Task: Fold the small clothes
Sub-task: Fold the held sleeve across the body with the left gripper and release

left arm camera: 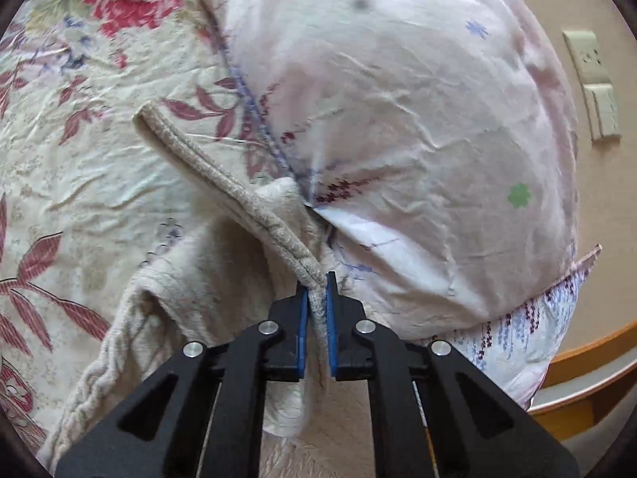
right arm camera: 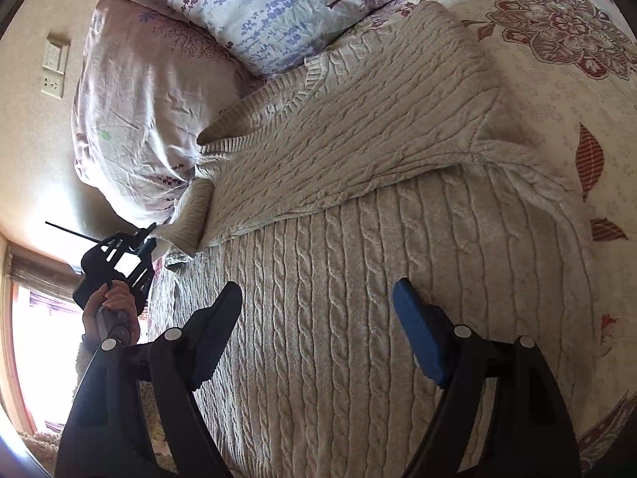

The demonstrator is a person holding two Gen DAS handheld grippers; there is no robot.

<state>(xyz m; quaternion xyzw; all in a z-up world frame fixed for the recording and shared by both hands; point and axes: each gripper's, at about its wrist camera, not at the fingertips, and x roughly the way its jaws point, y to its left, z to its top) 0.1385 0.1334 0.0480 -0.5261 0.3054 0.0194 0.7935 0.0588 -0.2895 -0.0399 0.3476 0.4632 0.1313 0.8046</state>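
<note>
A cream cable-knit sweater (right arm camera: 358,279) lies on the floral bedspread (right arm camera: 557,91), with one part folded across its body. My left gripper (left arm camera: 317,283) is shut on the sweater's ribbed edge (left arm camera: 223,175) and lifts it beside the pillow. The same gripper shows in the right wrist view (right arm camera: 149,239), held in a hand at the sweater's left corner. My right gripper (right arm camera: 318,298) is open and empty, hovering just above the middle of the sweater.
Two pillows lie at the head of the bed: a pale pink one (left arm camera: 418,119) and one with a lavender print (right arm camera: 278,12). A wall with switch plates (left arm camera: 593,79) and a wooden bed frame (left arm camera: 589,358) are beyond. A bright window (right arm camera: 36,358) is at the left.
</note>
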